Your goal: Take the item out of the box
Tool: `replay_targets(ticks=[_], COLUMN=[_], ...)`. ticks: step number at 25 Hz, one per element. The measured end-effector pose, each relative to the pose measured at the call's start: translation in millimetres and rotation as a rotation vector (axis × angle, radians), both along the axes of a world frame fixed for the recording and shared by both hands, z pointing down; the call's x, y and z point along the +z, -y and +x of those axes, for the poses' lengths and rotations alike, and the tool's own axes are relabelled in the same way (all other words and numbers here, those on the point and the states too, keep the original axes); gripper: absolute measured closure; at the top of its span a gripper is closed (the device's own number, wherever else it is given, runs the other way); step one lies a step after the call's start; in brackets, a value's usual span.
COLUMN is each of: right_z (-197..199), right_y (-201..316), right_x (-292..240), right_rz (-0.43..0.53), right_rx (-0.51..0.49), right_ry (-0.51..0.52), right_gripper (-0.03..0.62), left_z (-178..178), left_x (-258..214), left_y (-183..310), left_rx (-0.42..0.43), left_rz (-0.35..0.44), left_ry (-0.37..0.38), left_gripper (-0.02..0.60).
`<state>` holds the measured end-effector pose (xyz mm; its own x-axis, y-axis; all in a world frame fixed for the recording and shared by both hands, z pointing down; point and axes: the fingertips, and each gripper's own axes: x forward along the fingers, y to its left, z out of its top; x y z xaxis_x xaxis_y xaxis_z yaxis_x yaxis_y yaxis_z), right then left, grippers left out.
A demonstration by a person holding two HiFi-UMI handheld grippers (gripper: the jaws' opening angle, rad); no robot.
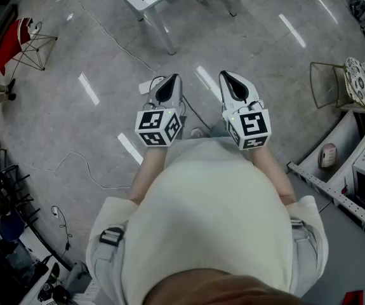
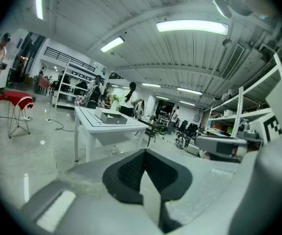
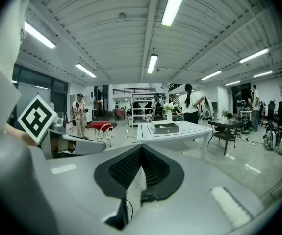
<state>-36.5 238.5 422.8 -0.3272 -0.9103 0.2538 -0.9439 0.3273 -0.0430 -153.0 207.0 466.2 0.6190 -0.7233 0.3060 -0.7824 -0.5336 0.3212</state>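
The grey open box (image 3: 165,128) sits on a white table (image 3: 192,130) some way ahead; its inside is hidden from here. The same box (image 2: 112,117) and table (image 2: 99,127) show in the left gripper view. In the head view I hold both grippers at waist height, side by side and pointing forward over the floor, far from the table (image 1: 149,0). My left gripper (image 1: 172,78) is shut with nothing in it, its black pads (image 2: 131,170) meeting. My right gripper (image 1: 226,75) is shut and empty too, its pads (image 3: 131,168) pressed together.
A red stool (image 1: 17,40) stands at the far left, with cables (image 1: 106,33) trailing over the grey floor. A wire chair (image 1: 325,84) and white shelving (image 1: 353,176) line the right side. Several people stand in the background (image 3: 79,114), near a dark table (image 3: 229,124).
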Motion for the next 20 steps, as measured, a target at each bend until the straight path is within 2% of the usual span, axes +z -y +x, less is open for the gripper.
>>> replay_targets(ticks=[8,12,20], right_z=[-11.8,-21.5,-37.9], right_y=[-39.8,-49.9,-66.6], right_x=[0.0,-1.6,-2.9], right_rz=[0.004,0.009,0.023], right_rx=[0.029,0.034,-0.001], right_ry=[-0.007,-0.002,0.028], right_gripper=[0.599,0.599,0.596], left_z=[-2.1,-2.5,-4.6], left_x=[-7.3,-14.6,-10.1], left_y=[-36.5,-49.2,-64.2], left_rx=[0.042,0.074,0.111], left_rz=[-0.005,0.017,0.024], left_ry=[-0.003,-0.013,-0.022], left_gripper=[0.581,0.581,0.581])
